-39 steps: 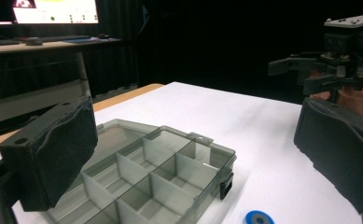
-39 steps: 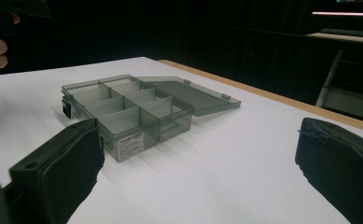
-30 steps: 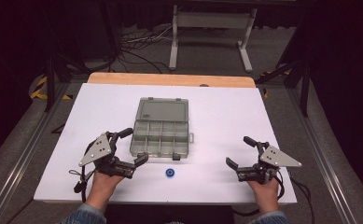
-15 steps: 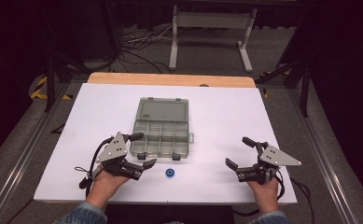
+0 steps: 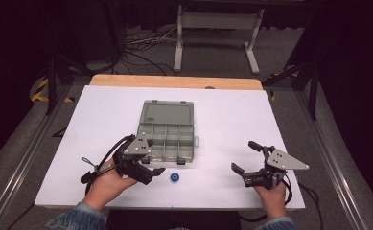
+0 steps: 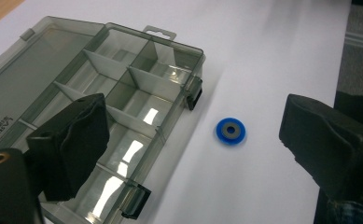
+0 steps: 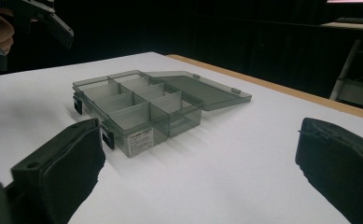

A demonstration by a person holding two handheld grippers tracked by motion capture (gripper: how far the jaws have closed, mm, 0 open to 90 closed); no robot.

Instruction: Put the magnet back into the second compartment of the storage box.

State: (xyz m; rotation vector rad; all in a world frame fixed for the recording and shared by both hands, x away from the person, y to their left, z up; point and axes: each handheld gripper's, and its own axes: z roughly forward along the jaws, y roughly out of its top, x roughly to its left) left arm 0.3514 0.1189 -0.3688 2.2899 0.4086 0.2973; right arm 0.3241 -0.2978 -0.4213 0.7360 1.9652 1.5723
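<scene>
Left gripper view: organizer box [image 6: 100, 116] cut off at left and bottom edges, its lid label lower left too blurred to read, near compartments partly behind the left jaw; right gripper view: box's front sticker [image 7: 139, 138] unreadable.

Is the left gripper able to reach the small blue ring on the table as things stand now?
Probably yes. The left gripper is open and beside the blue ring, which lies alone on bare white table, apart from the open organizer box. Nothing lies between them.
</scene>
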